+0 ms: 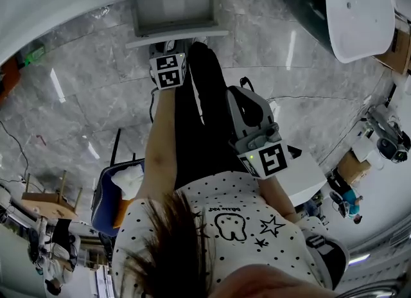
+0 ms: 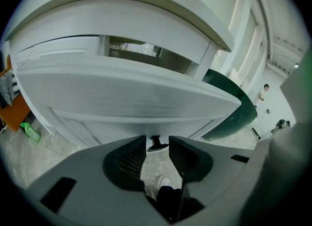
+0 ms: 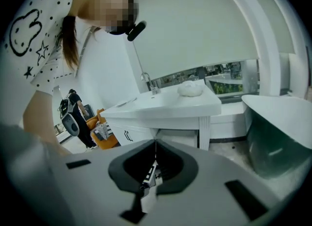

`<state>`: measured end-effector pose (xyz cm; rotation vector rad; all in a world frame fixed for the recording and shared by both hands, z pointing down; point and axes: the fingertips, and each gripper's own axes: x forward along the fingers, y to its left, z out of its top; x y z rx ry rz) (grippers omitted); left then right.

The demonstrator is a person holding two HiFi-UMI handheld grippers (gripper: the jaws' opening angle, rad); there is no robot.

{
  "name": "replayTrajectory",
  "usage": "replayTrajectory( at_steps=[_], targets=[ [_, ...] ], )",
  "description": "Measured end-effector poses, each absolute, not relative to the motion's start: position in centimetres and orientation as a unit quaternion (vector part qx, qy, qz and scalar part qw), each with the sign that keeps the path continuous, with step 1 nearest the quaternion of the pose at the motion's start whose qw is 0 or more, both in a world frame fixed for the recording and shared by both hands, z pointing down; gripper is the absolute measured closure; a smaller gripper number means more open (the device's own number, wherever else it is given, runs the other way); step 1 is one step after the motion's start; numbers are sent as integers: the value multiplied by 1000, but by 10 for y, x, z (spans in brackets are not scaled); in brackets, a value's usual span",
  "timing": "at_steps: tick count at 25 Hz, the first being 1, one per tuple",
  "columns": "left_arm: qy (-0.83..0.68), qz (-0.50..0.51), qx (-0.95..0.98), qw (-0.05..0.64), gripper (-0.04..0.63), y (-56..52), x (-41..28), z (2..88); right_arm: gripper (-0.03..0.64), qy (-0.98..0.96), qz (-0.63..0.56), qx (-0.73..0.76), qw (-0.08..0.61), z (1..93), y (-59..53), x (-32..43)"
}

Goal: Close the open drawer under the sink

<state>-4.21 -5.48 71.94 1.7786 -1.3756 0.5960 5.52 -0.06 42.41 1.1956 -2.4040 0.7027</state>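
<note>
The white drawer (image 1: 174, 32) stands pulled out from the vanity under the counter, at the top of the head view. Its wide front panel (image 2: 126, 98) fills the left gripper view, with a small dark handle (image 2: 156, 143) at its lower edge. My left gripper (image 2: 157, 141) is open, and the handle sits just beyond the gap between its pads without touching them. In the head view its marker cube (image 1: 168, 70) hangs right below the drawer front. My right gripper (image 3: 156, 144) is shut with nothing held, back beside the person's leg (image 1: 247, 91), facing another vanity.
A dark green bathtub (image 2: 233, 109) with a white rim (image 3: 278, 108) stands right of the vanity. A second white sink cabinet (image 3: 165, 107) is across the room, and a person (image 3: 73, 115) stands behind it. A blue chair (image 1: 109, 195) and a wooden stool (image 1: 48, 203) are on the marble floor.
</note>
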Motion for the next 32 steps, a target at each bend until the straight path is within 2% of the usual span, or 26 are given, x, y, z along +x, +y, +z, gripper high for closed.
replayTrajectory(
  at_steps=[32],
  targets=[
    [-557, 221, 691, 403, 472, -60, -42, 722, 603, -836, 263, 442, 191, 453, -17, 72]
  ],
)
